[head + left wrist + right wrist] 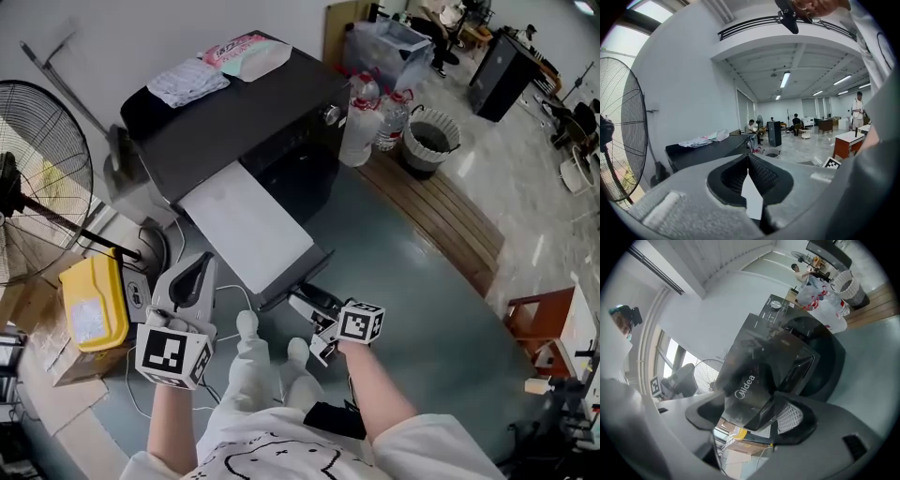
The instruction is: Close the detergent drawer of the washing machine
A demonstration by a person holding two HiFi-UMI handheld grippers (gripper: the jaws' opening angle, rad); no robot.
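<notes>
Where the head view looks down, the washing machine [234, 112] stands at 12 o'clock with its detergent drawer [248, 230] pulled far out. The drawer is a long pale tray whose long axis runs from 11 o'clock at the machine to 5 o'clock, and its dark front end points toward the person. The right gripper [314, 307] is at that front end, near 6 o'clock. The left gripper [200, 267] hangs apart from the drawer at 8 o'clock, tips toward 12. A pedestal fan [37, 178] stands at 9 o'clock, and water bottles [366, 117] stand at 1 o'clock beside the machine.

In the left gripper view the jaws are pressed together at their tips with nothing between them. The machine's dark top lies beyond at 9 o'clock, well apart.

In the right gripper view the jaws stand wide apart with the drawer's front panel [745, 380] — marked Midea — between them, tilted, its lower corner down in the gap. The mesh pad [791, 417] at 4 o'clock lies bare just beside the panel's edge; whether the far pad touches the panel cannot be told.
</notes>
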